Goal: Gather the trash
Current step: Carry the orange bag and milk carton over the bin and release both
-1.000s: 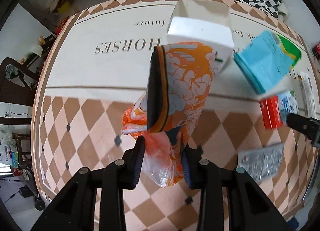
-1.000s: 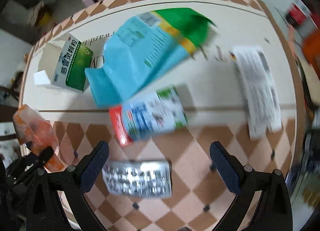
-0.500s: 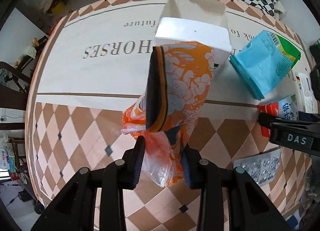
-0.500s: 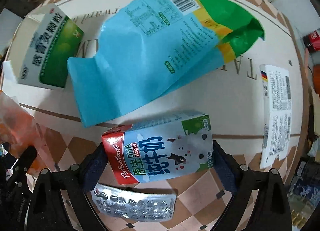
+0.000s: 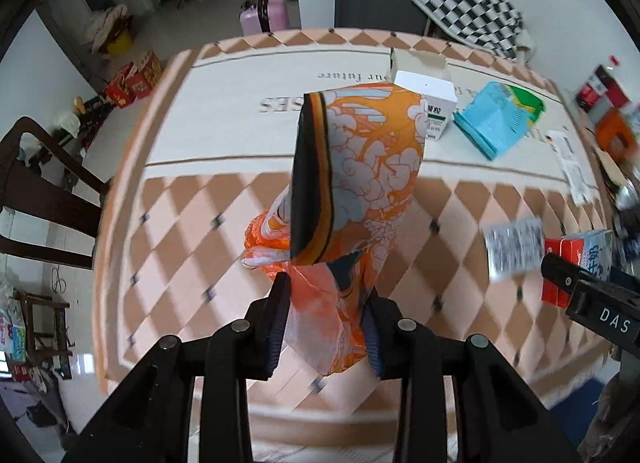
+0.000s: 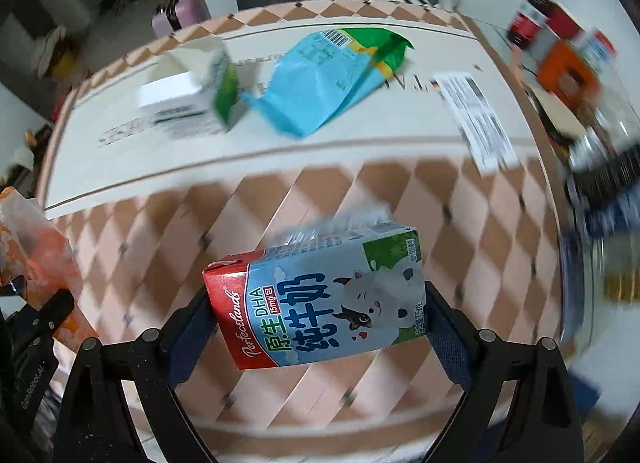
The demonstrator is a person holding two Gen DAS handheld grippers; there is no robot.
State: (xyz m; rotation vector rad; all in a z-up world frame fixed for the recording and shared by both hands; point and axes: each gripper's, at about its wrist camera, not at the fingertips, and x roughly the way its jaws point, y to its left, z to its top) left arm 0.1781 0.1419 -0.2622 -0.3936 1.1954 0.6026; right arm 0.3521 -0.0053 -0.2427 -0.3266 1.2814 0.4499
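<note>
Orange wrapper point(image 5: 372, 167), white-blue cloud print, black band on edge. Milk carton point(image 6: 320, 299): light blue, red end, green corner, cartoon cow. Tabletop point(image 5: 192, 215): tan-and-peach diamond check, cream centre. Cyan pouch point(image 6: 320, 75), green-yellow end. White-green medicine box point(image 6: 192, 99).

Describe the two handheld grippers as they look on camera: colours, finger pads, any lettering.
Both are black plastic frames with silver pivot screws. The left gripper has dark blue ribbed pads, as does the right gripper. The right gripper's side, seen in the left wrist view, bears white "DAS" lettering. No cables, hands or sleeves are visible.
</note>
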